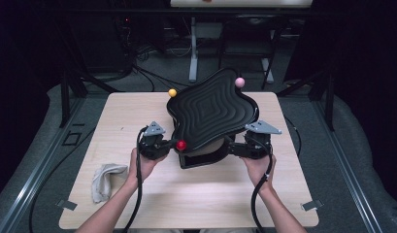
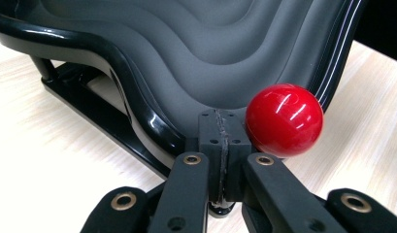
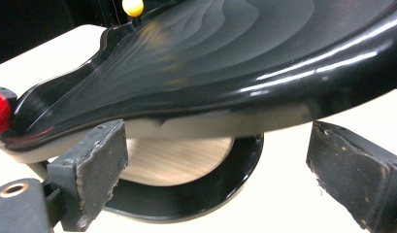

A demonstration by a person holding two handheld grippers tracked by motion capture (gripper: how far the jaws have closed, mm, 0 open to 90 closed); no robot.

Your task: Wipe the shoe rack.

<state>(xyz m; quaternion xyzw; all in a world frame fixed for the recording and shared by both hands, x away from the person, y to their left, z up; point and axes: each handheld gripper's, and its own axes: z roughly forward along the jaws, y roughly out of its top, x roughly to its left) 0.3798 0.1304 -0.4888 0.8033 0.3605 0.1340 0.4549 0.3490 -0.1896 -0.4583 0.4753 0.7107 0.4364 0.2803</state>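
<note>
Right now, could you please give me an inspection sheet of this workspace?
Surface: light wooden table, resting on a grey floor.
Job's things: black wavy-ridged tray tilted on its black base; red ball, yellow ball and pink ball stand at three of its lobe tips.
Clutter: crumpled beige cloth near the table's left front corner.
Grippers: left gripper has its jaws shut together at the tray's rim, beside the red ball; right gripper has its jaws open, below the tray's right edge.
Cables: one black cable trails back from each gripper along the forearm.
Surroundings: dark frame legs and floor cables beyond the table.
</note>
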